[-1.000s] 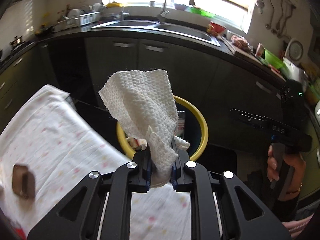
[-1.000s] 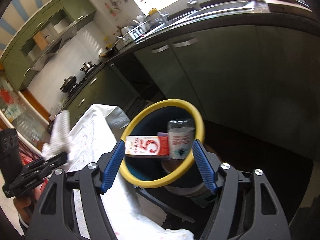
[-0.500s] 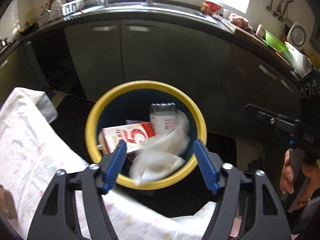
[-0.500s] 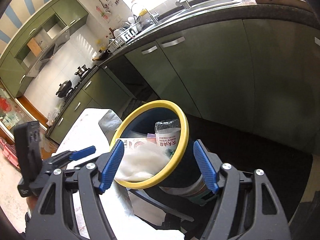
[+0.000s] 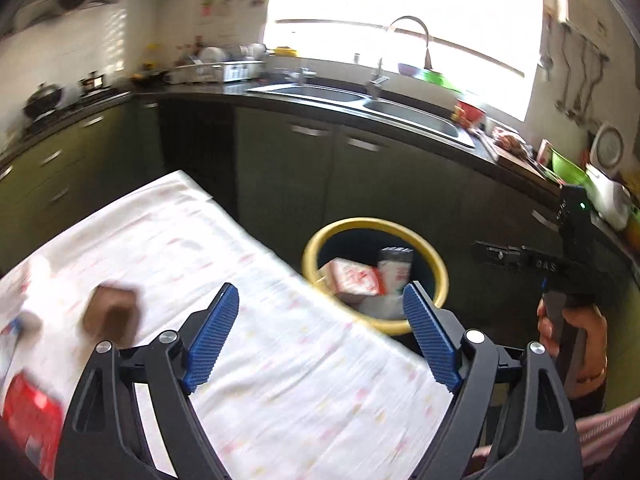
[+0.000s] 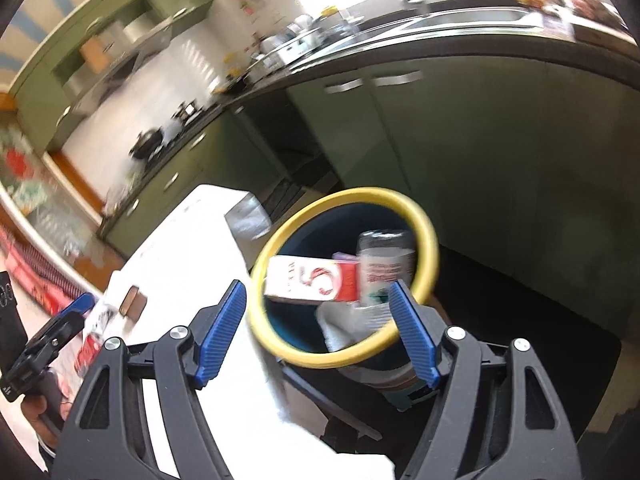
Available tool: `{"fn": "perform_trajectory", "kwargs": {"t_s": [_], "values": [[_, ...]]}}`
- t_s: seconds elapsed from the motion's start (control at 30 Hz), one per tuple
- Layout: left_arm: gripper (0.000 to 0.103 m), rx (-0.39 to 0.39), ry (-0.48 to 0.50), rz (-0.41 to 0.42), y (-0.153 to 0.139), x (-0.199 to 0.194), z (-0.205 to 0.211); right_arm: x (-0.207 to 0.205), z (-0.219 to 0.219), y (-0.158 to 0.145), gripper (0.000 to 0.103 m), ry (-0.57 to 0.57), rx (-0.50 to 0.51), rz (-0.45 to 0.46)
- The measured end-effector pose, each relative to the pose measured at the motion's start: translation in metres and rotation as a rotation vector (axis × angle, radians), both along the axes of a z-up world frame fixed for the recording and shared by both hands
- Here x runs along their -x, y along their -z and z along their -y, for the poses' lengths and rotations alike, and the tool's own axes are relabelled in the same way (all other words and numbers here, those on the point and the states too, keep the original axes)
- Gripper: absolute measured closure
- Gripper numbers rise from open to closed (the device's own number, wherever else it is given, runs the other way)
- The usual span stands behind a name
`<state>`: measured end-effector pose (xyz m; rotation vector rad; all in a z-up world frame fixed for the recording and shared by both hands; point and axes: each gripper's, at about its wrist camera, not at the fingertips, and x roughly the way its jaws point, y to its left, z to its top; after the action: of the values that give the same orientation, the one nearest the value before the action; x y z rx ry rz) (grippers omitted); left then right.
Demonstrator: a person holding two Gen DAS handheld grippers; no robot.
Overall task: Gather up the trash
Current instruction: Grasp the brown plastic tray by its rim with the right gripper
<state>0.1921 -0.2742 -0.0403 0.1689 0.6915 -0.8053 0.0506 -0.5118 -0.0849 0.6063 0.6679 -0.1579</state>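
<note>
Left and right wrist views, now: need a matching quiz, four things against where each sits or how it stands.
Things:
1. paper towel
2. brown box
3. red and white carton
4. left gripper

Places or states:
A. on the white tablecloth, left of the left gripper's fingers
B. open, nothing between the fingers
C. crumpled low in the bin, near its front rim
D. lying across the bin, beside the plastic bottle

Pairs: 1-C, 2-A, 3-D, 4-B
</note>
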Motion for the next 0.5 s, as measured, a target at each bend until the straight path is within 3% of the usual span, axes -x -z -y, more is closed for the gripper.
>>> {"fn": "perform_trajectory", "kwargs": {"t_s": [0.17,0.3,0.37,0.5], "values": [[0.017,-0.001,-0.115,0.008,0.01,0.001,-0.084,-0.039,-0.051,-0.004,0.033,-0.181,0.016,-0.017],[0.017,-0.01,-0.169,-0.039,0.034,-0.01,-0.134,-0.072,-0.096,-0.006,0.033,-0.299,0.006,-0.027],[0.017,-0.012,-0.181,-0.075,0.047,-0.013,-0.151,-0.092,-0.122,-0.009,0.033,-0.365,0.031,-0.045],[0.017,-0.011,-0.196,-0.071,0.062,-0.009,-0.166,-0.13,-0.171,-0.018,0.033,-0.496,0.088,-0.065]]}}
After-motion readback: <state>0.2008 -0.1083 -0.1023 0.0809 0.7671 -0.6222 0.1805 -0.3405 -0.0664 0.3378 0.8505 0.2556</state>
